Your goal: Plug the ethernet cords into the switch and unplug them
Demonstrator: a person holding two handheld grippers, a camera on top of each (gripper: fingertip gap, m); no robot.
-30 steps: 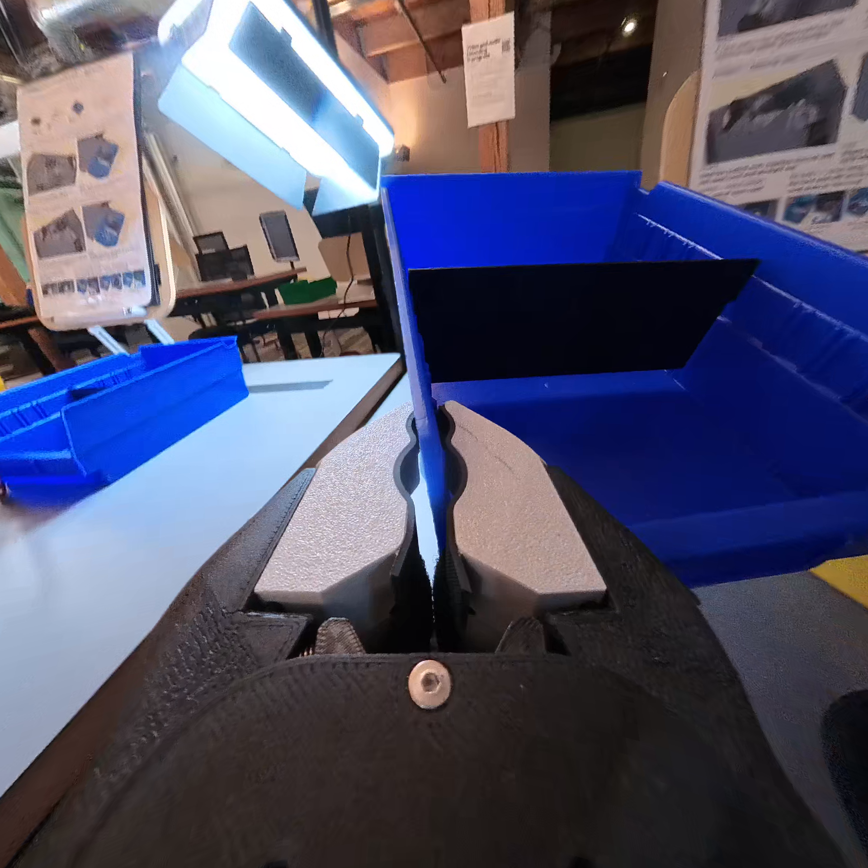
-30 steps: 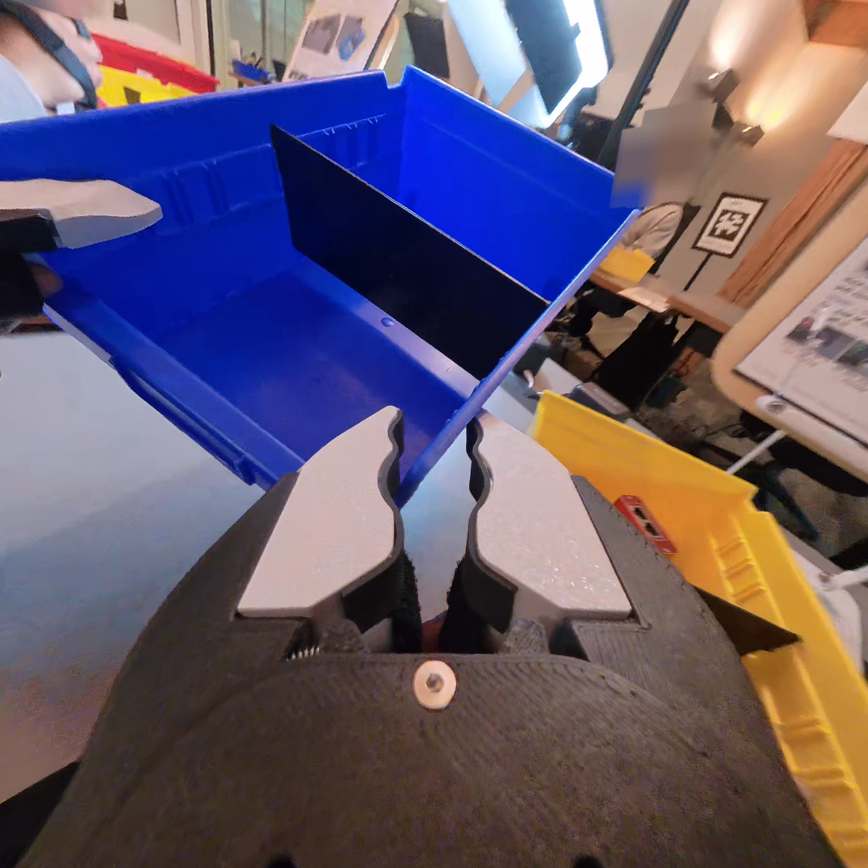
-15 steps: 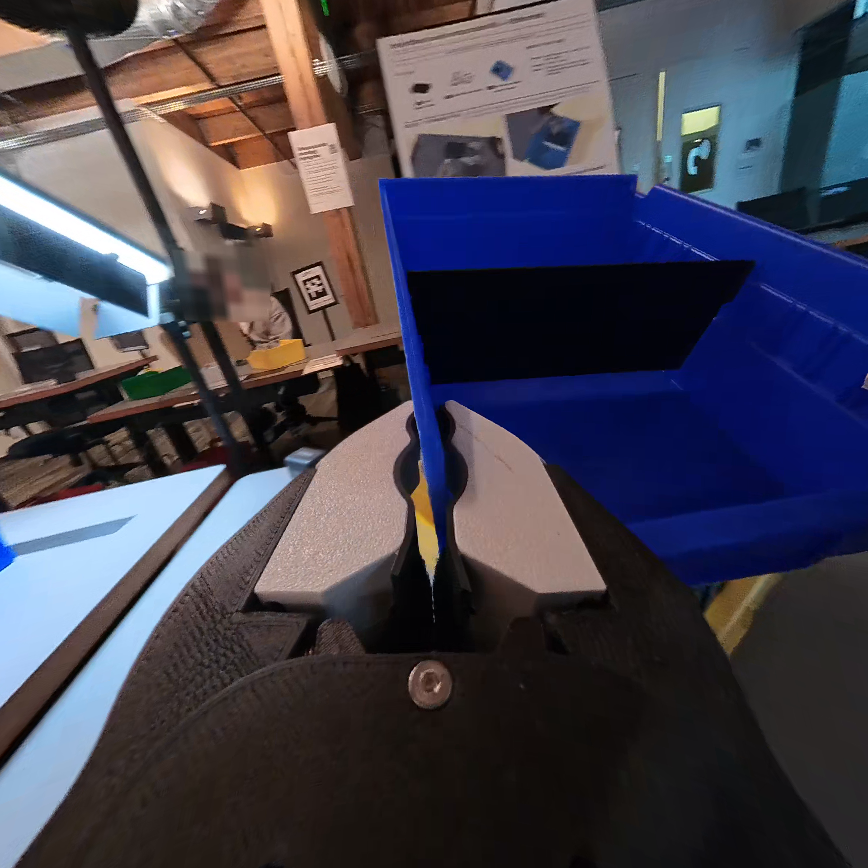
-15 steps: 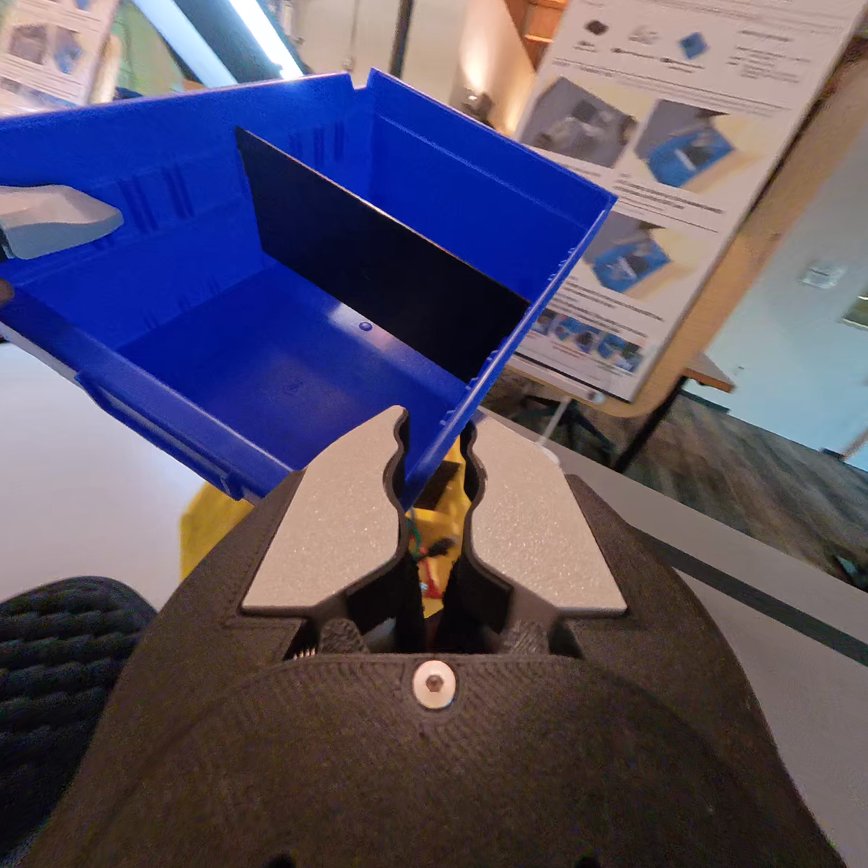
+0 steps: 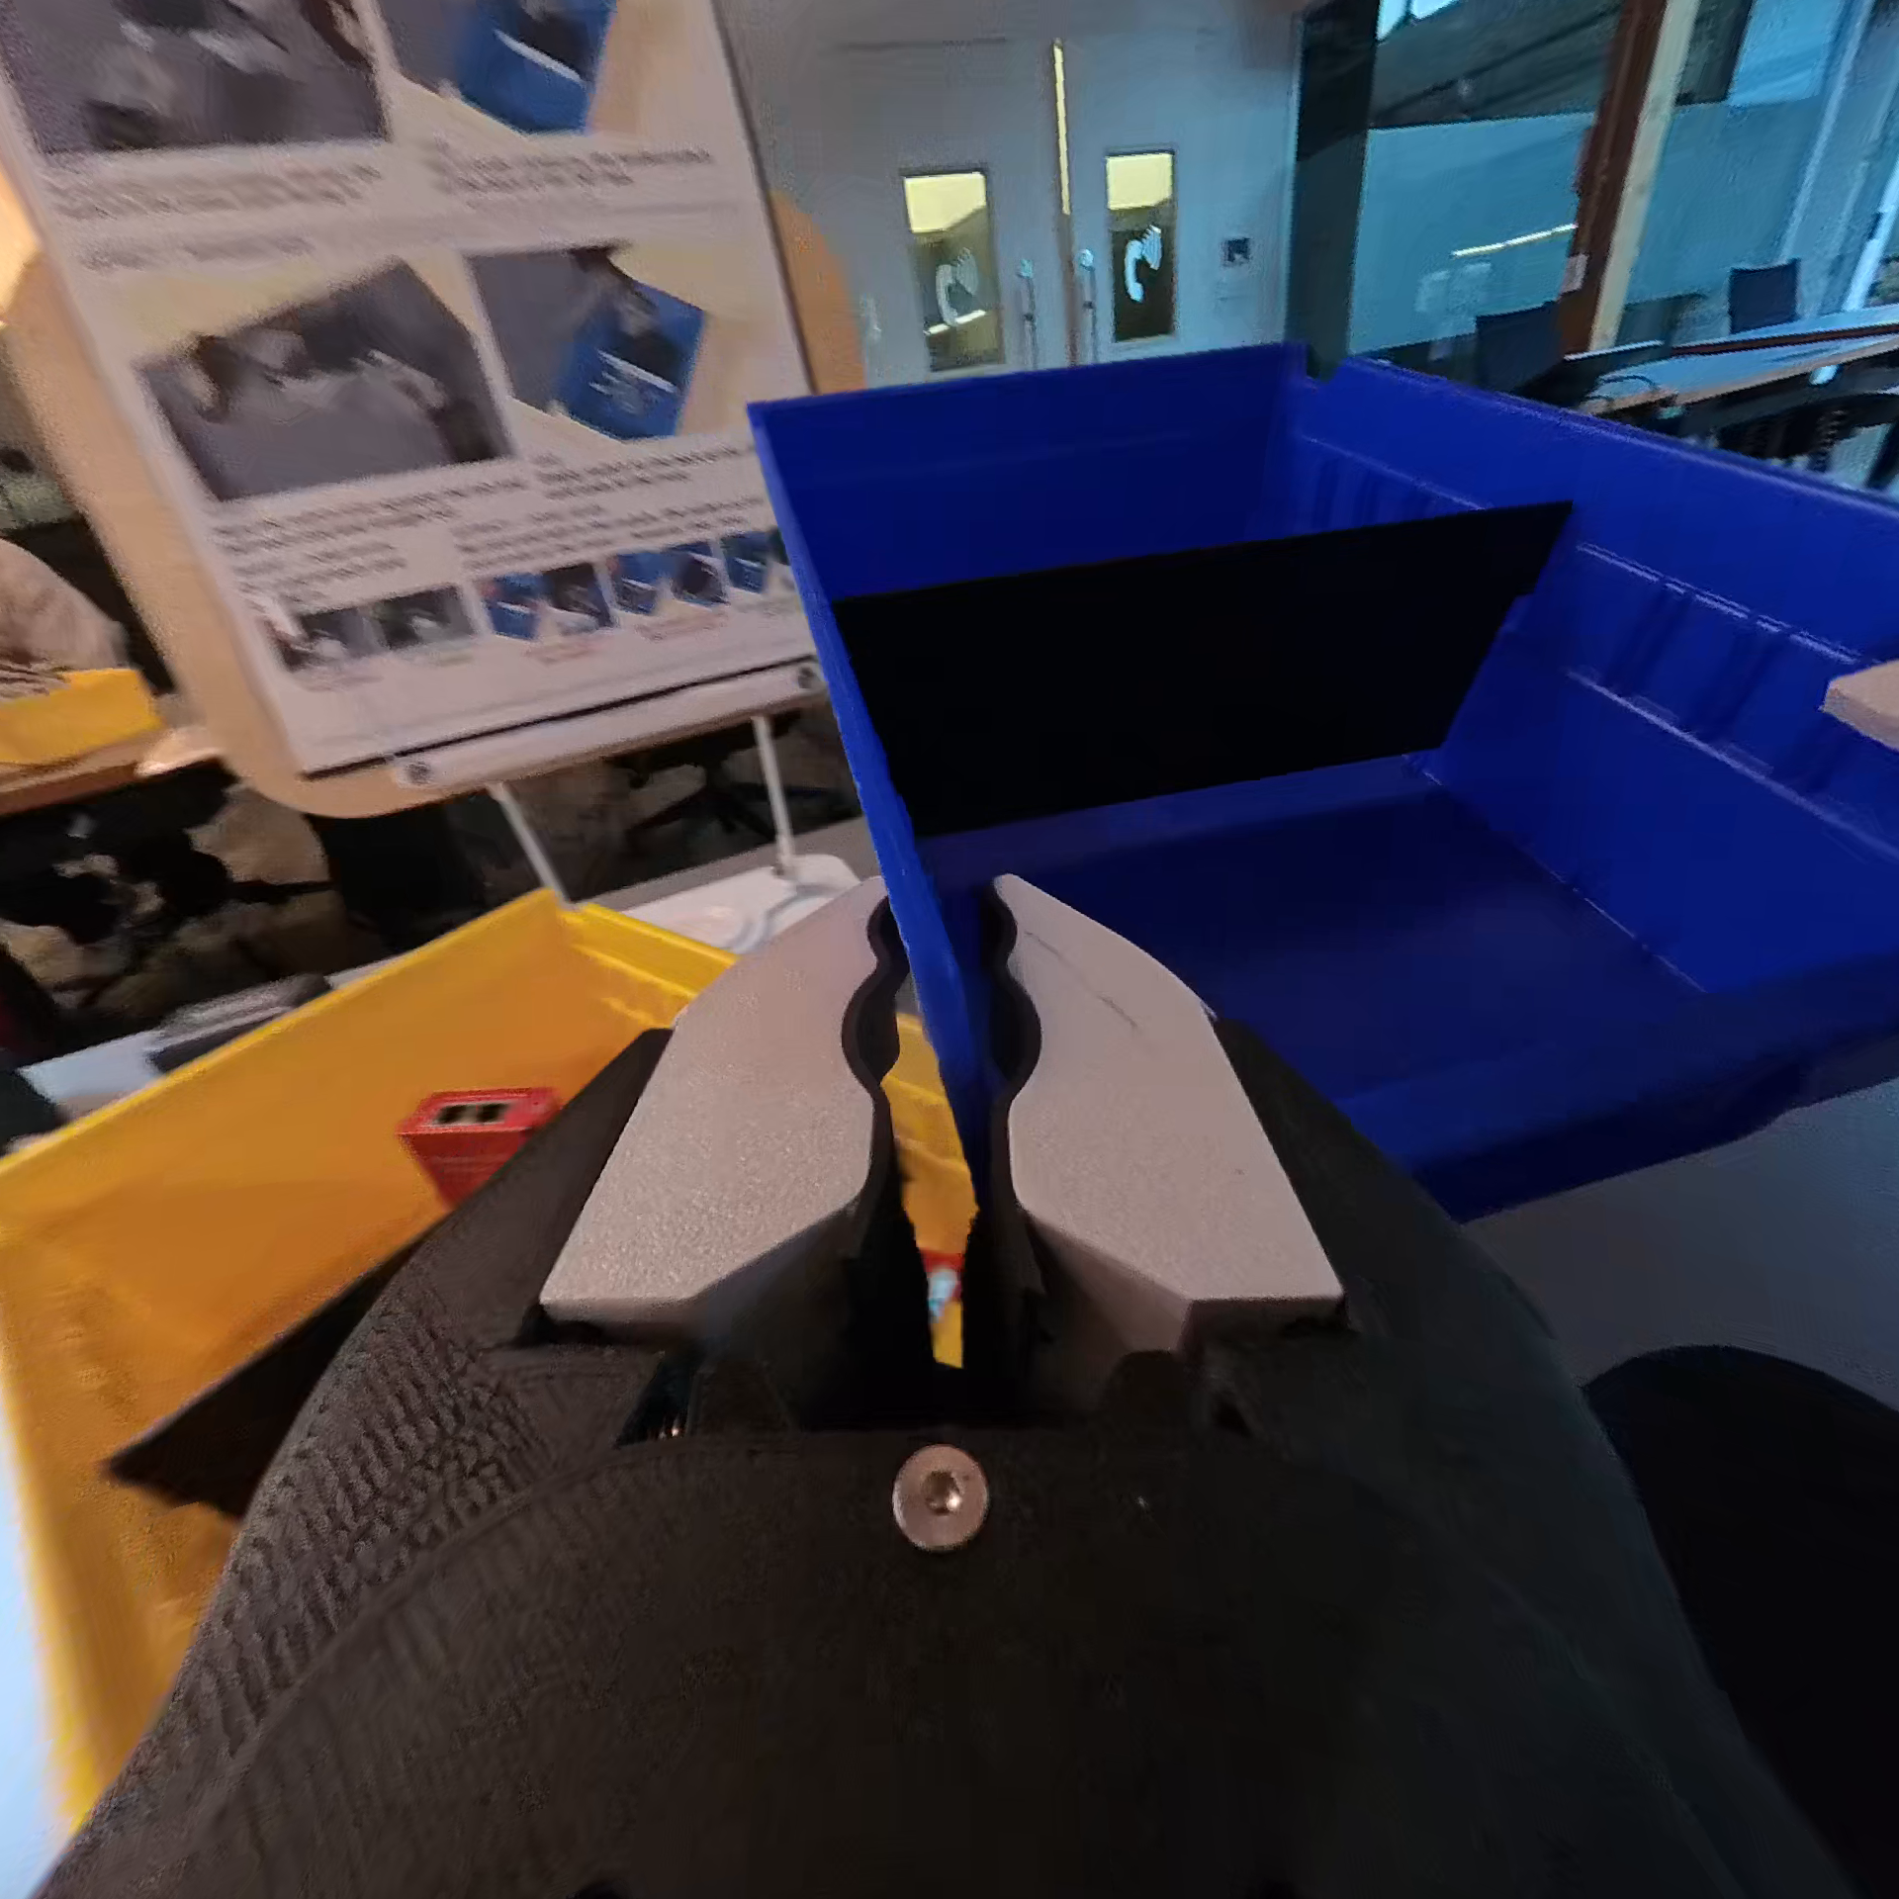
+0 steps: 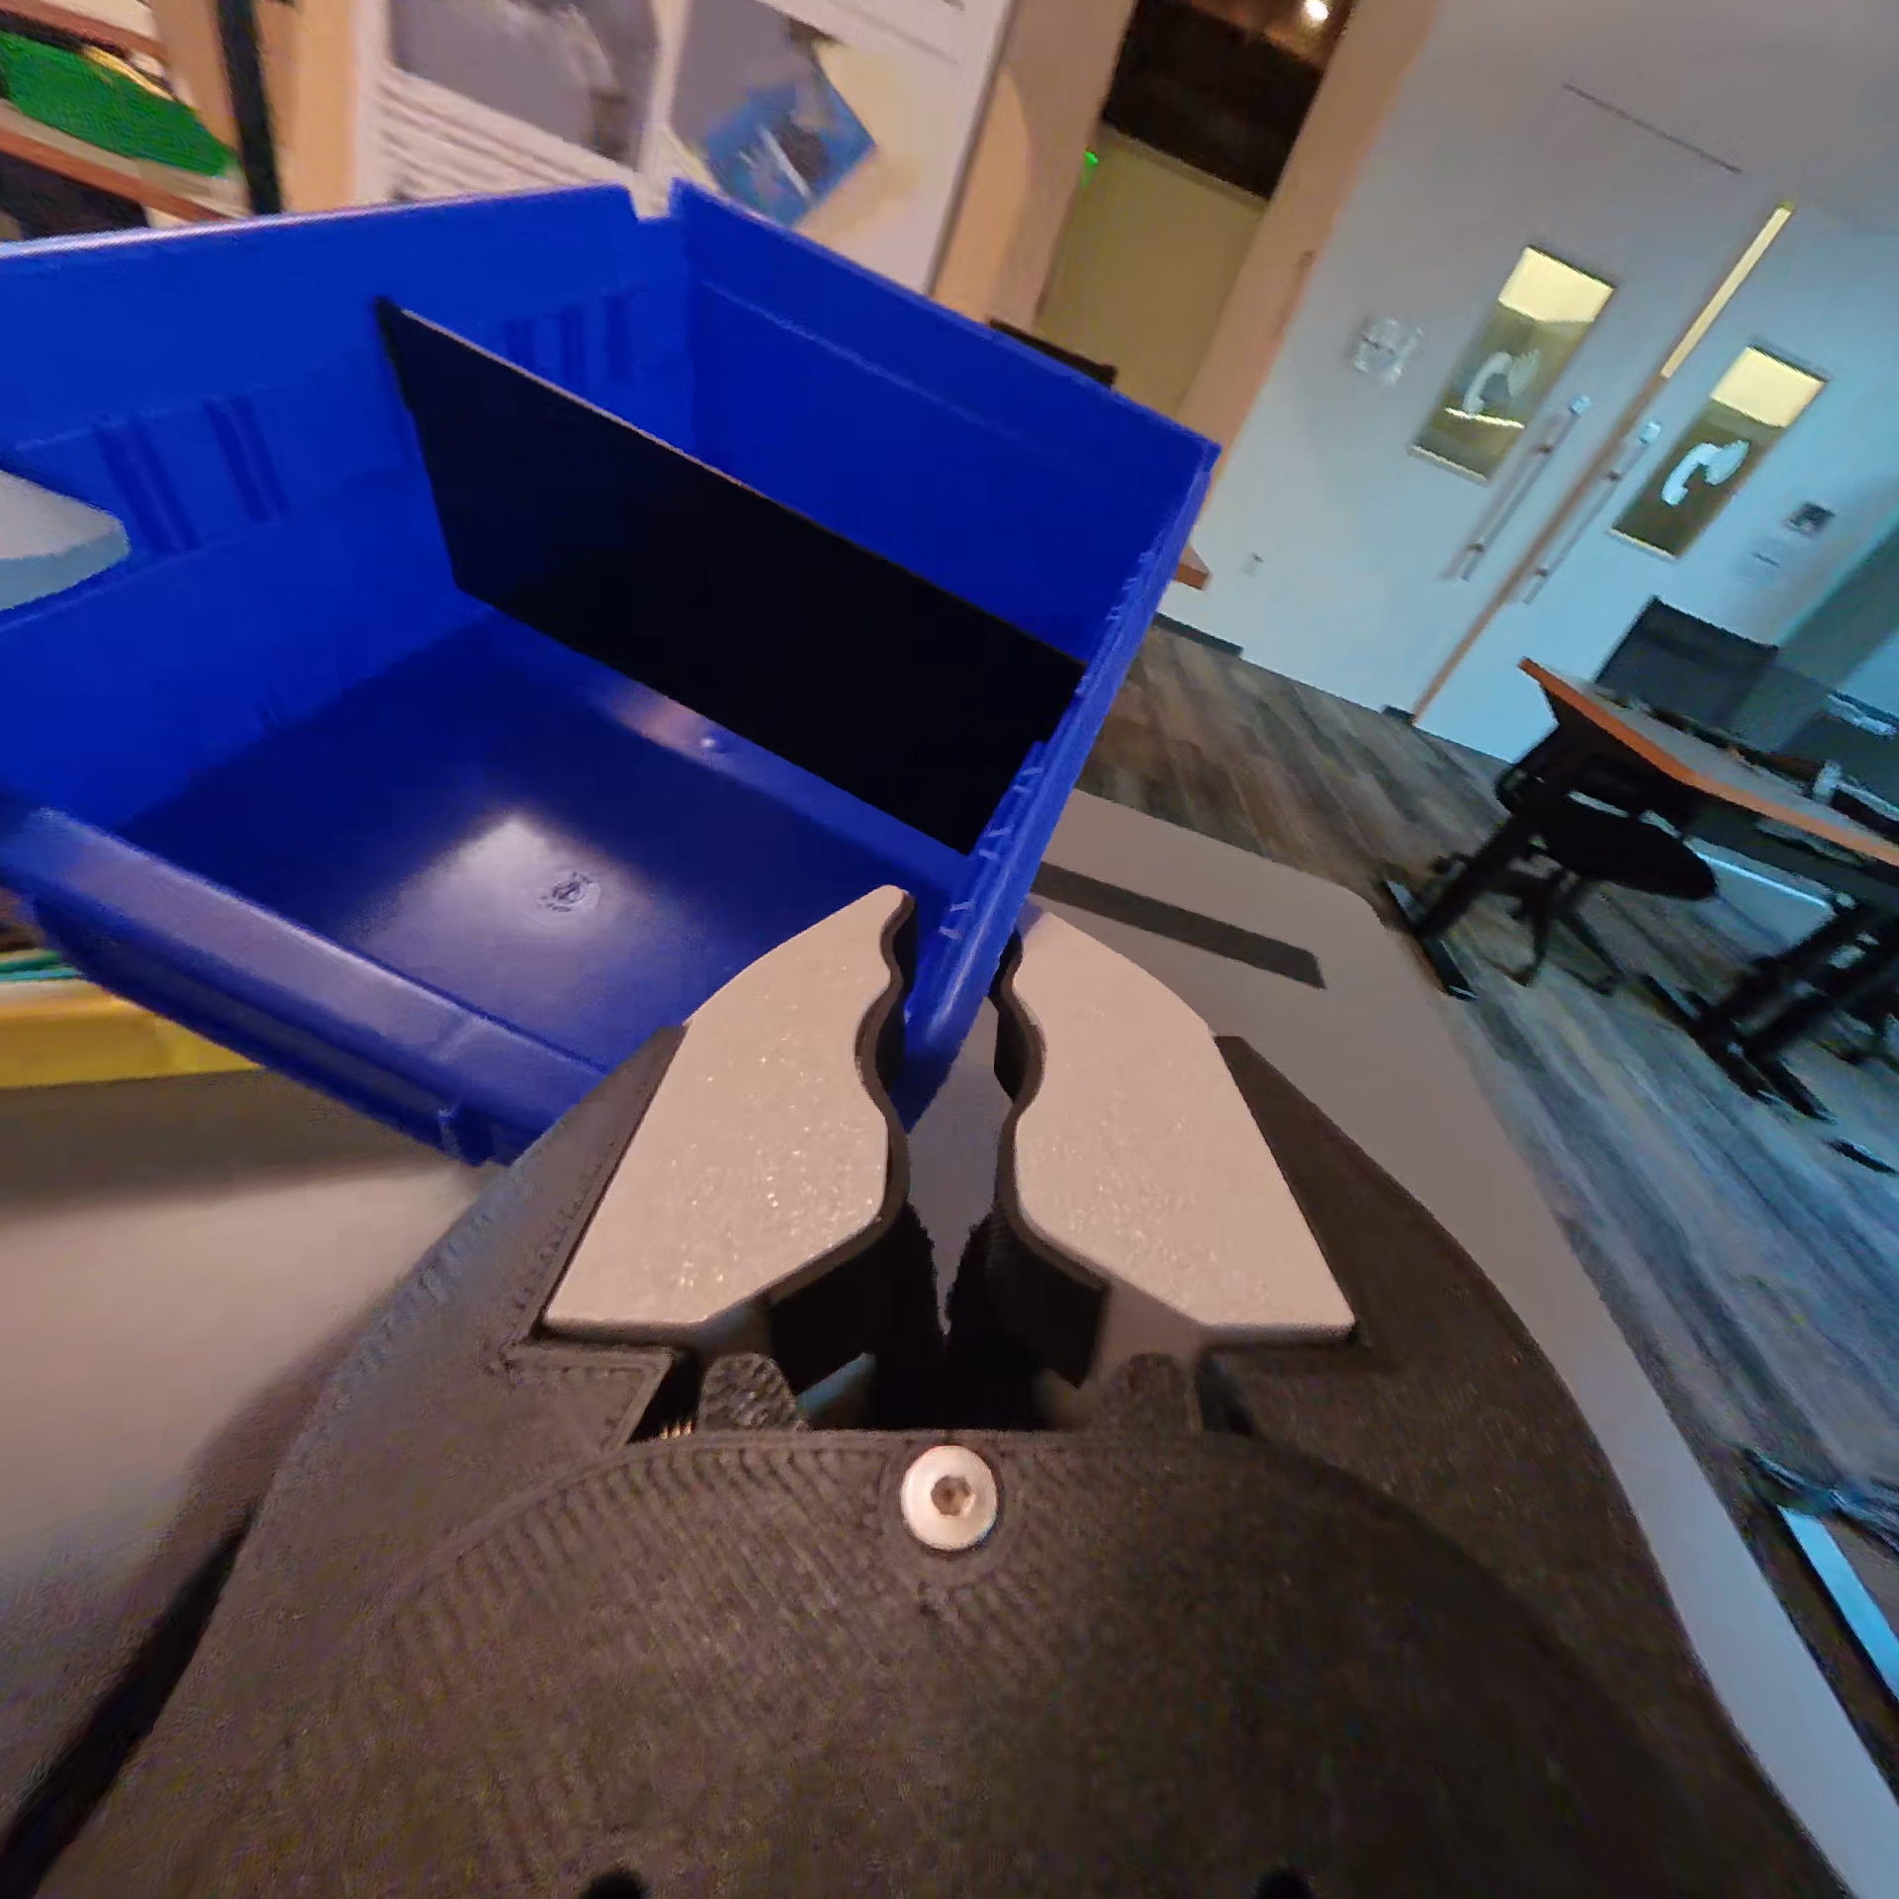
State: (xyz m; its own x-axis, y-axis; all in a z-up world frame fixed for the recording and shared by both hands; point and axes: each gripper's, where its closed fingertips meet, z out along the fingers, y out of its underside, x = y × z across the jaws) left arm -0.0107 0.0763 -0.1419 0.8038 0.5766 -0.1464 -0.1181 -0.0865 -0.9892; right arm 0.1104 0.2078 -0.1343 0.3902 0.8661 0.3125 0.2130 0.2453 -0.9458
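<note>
Both hand-held grippers carry one empty blue bin (image 5: 1387,976) in the air between them. The left hand-held gripper (image 5: 940,915) is closed narrow on the bin's left side wall, and the right hand-held gripper (image 6: 956,935) is pinched on the right side wall near its front corner. A black divider (image 6: 740,627) stands across the bin; the compartment in front of it holds nothing, and what lies behind it is hidden.

This looks like a side step, not the plugging itself: the bin is being moved about the gray bench (image 6: 1182,894), and neither gripper is free for cords. The task's own parts seem to sit in the yellow bin (image 5: 257,1182) just below and left of the blue one. A small red box with two ports (image 5: 478,1130) rests there, most likely the switch. No ethernet cord can be made out in either view; a scrap of red and white shows through the left gripper's gap, too small to name.

The next move, as I judge it, calls for setting the blue bin down flat on a bare part of the bench, clear of the yellow bin's rim, with both sides lowered evenly so it does not twist in the grips. Only then can the grippers let go and reach for the red box and cords.
</note>
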